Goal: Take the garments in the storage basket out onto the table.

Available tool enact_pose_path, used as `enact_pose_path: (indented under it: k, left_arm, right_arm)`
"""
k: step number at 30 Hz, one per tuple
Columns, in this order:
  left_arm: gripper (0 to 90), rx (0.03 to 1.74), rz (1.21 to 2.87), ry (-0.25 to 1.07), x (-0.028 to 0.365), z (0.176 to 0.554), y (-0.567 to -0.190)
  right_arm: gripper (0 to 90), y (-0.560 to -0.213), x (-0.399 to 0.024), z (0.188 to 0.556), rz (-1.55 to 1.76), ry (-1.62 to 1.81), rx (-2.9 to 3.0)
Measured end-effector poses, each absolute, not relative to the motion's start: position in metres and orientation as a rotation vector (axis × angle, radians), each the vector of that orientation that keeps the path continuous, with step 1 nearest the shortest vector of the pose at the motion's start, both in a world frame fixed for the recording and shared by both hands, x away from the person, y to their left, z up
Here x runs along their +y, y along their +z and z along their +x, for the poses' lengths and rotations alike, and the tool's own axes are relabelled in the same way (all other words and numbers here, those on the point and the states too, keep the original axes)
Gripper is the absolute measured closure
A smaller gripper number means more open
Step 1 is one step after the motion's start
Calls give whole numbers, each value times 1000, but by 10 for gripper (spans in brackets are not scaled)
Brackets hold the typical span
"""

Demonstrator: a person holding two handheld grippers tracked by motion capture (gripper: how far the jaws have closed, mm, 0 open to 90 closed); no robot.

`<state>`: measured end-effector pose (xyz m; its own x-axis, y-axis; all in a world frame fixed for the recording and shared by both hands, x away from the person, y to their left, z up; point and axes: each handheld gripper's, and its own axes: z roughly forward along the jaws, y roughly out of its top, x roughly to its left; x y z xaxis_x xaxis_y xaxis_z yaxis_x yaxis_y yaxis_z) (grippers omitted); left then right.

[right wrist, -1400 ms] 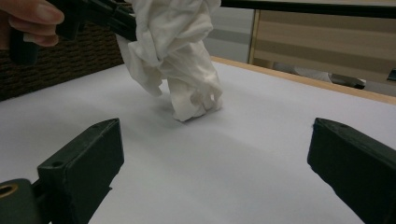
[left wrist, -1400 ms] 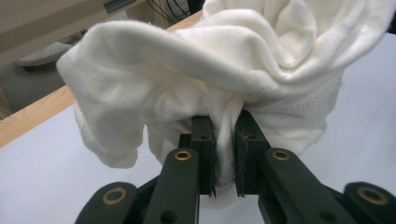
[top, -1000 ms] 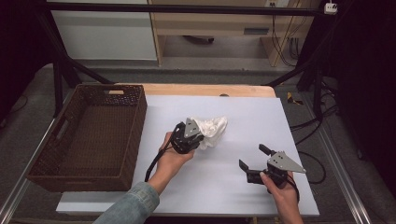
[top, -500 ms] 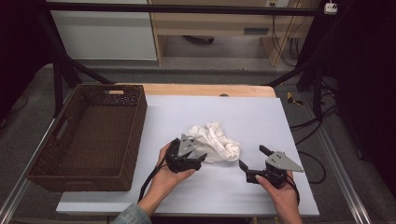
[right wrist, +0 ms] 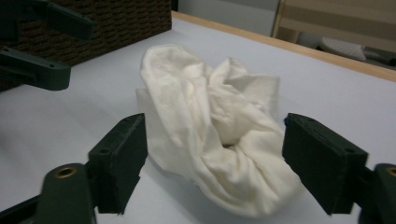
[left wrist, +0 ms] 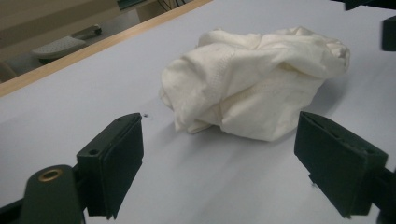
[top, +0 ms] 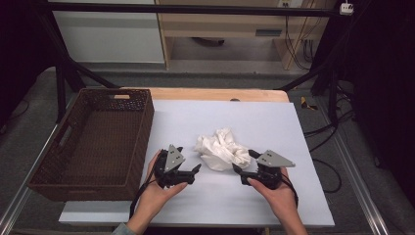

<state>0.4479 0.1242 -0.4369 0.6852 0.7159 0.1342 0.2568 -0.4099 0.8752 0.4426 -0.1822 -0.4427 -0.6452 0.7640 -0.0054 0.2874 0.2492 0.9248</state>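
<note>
A crumpled white cloth lies on the pale table mat, near the middle. My left gripper sits just left of it, its jaws wide and just opened. In the left gripper view the cloth lies ahead of the left gripper, untouched. My right gripper stands at the cloth's right side, with jaws that have just been closing somewhat. The right gripper view shows the cloth reaching between the right gripper jaws, and the pads stand apart from it.
A dark woven basket with nothing in it stands along the mat's left edge, close to my left hand. The wooden table edge runs behind the mat. Metal frame legs and cables surround the table.
The left gripper pulled the cloth toward the near edge, let go of it and drew back to the left. The right gripper moved left up to the cloth, its jaws narrowing.
</note>
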Motion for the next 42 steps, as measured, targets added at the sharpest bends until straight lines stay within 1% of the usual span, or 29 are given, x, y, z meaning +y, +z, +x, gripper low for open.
enact_pose_path:
  k: [4,8,10,13,21,23,28,42]
  left_arm:
    - [153,781,1968,624,129,447,-438]
    - [153,802,1960,625,134,445,-438]
    - [153,812,1959,622,135,444,-439]
    - [153,824,1954,621,136,443,-440]
    - [159,850,1945,618,138,440,-439]
    - [161,855,1941,615,138,439,-440]
    - [163,856,1945,616,138,439,-440]
    - [160,869,1934,636,143,440,-439]
  right_arm:
    - [273,-447,-165,456,967,1362,2114]
    - [301,-450,-158,459,1001,1343,2135]
    - [337,-451,-156,459,1002,1337,2141]
    - [421,-453,-153,460,1016,1321,2153]
    - [761,-457,-146,454,971,1315,2199]
    - [807,-457,-145,452,956,1328,2204]
    - [840,-455,-140,446,919,1342,2222]
    - [852,-458,-126,432,852,1310,2296]
